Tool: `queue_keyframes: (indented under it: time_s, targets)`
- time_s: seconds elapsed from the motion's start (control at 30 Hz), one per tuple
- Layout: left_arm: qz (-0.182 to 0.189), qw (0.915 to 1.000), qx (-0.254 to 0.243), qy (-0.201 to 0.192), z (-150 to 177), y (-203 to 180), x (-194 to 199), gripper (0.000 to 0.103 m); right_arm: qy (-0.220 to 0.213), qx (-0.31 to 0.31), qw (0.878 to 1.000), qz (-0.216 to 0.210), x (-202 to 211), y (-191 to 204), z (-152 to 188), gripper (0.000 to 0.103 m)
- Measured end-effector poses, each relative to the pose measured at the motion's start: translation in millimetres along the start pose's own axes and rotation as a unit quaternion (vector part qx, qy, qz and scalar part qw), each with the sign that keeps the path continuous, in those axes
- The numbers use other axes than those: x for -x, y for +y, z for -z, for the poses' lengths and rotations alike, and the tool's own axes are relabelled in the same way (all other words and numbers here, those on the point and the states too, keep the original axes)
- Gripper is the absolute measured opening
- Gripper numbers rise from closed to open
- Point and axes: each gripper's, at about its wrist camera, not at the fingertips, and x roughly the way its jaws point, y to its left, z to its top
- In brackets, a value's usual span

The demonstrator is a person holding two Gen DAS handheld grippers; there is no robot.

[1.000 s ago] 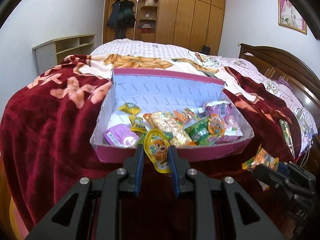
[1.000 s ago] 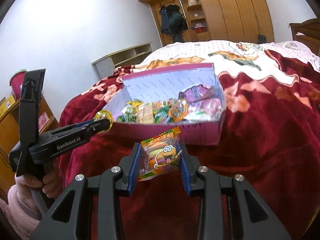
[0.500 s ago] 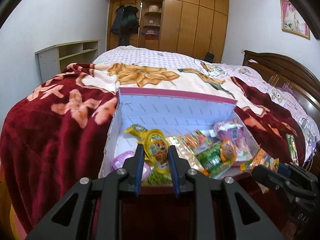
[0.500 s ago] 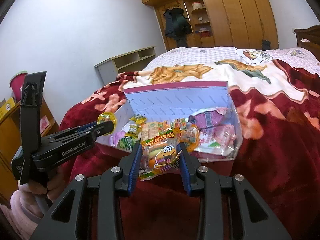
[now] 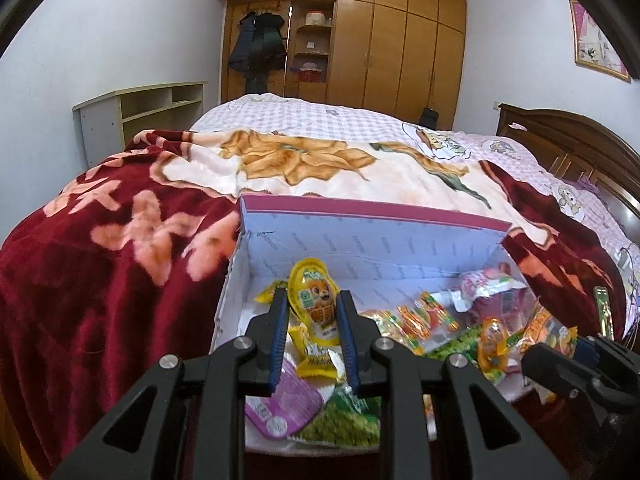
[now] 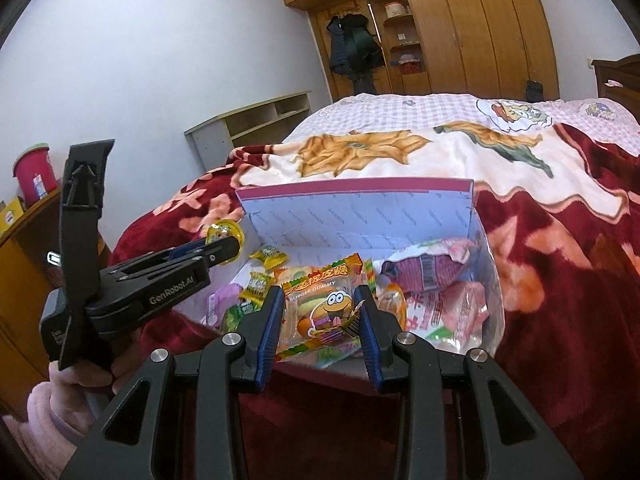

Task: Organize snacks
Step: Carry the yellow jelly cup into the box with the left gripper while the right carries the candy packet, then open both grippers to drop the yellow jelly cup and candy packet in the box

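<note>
A pink-rimmed cardboard box [image 5: 372, 216] [image 6: 352, 190] with a pale lining lies on the bed, holding several snack packets. My left gripper [image 5: 313, 300] is shut on a yellow jelly cup with a cartoon animal [image 5: 314, 292], held over the box's left part. My right gripper [image 6: 320, 296] is shut on an orange burger gummy packet [image 6: 320, 306], held over the box's near edge. The left gripper [image 6: 224, 252] with its yellow cup [image 6: 225, 231] also shows at the left of the right wrist view. The right gripper's body [image 5: 576, 372] appears low right in the left wrist view.
A dark red flowered blanket [image 5: 100, 280] covers the bed around the box. A pink-sleeved hand [image 6: 68, 396] holds the left gripper. A wooden headboard [image 5: 580, 140] stands at right, a wardrobe [image 5: 400, 40] at the back, a low shelf unit [image 5: 140, 112] at left. A wooden cabinet with a red cup [image 6: 34, 172] stands far left.
Both grippers have moved forward with their snacks, from in front of the box to over it. The box now looms larger in both views.
</note>
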Motion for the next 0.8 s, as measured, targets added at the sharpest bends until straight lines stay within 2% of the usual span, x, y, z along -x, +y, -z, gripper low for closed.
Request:
queue_keyframes:
  time_s: [0.57,0.8]
  targets:
    - [-0.014,0.9996,0.006,0.022,0.5,7.3,-40.5,0.025,0.001,-0.006,0.999,0.034,-45.8,-6.3,-26.4,0.037]
    - [-0.013,0.9994,0.009,0.031,2.9,10.0,-47.6,0.025,0.016,-0.015,0.998,0.053,-64.9,-12.9,-31.5,0.037]
